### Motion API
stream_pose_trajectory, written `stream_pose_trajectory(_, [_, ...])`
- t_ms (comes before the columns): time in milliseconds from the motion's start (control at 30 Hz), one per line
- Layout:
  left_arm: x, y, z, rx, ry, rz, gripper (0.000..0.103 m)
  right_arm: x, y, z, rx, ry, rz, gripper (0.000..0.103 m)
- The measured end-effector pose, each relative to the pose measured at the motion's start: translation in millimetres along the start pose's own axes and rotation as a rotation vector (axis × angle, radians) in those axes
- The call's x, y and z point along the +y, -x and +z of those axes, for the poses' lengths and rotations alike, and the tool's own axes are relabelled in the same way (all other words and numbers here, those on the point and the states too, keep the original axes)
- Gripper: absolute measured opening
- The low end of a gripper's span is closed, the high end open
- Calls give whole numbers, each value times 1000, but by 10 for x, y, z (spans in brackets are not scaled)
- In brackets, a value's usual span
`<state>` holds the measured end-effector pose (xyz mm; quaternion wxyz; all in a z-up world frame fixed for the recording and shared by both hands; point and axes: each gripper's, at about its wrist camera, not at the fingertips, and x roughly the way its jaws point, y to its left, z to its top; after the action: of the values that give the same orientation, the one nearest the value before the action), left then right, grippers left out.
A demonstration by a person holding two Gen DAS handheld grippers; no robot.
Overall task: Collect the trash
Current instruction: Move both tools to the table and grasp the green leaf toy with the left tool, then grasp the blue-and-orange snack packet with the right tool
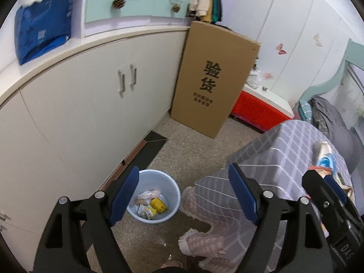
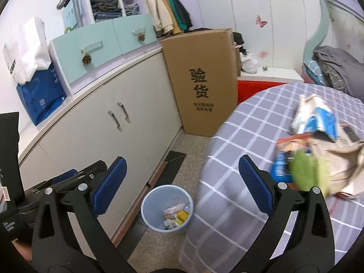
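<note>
A light blue trash bin stands on the floor by the cabinets, holding several wrappers and a yellow pack. My left gripper is open and empty, high above the bin. My right gripper is open and empty, above the bin and the table edge. On the round table with a grey checked cloth lies a pile of trash: a white and blue carton, a green blurred item, a blue packet and brown paper. The right gripper also shows in the left wrist view.
White cabinets run along the left. A tall cardboard box stands at the far end, next to a red and white bench. A pink checked cloth hangs near the floor. A bed with clothes is at far right.
</note>
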<state>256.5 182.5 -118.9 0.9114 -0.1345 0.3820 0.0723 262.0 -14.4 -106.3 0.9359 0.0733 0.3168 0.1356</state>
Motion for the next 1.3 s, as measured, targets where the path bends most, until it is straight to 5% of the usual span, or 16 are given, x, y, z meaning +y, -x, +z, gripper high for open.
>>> stream_pose_trajectory(367, [-1204,282,-380,-2,-195,-111,79,-958,737,-68,-63,-111,-81,97])
stream_pose_trajectory(767, [-2399,133,-909,91,-386,-259,79,-2189,1178,-383,-63,-318,-212,97])
stream_pose_trajectory(1000, [-2591,-128,-929,153,-382,-251,63,-2429,1238,-503,-59,-365,-199,97])
stream_pose_trajectory(1167, [-2647,-250,-935,220,-377,-266,20,-2473,1253,-507,-58,-375,-187,97])
stream_pose_trajectory(1300, [-2588,-121,-895,198,-357,-304,16,-2453,1280,-484,-66,-373,-181,97])
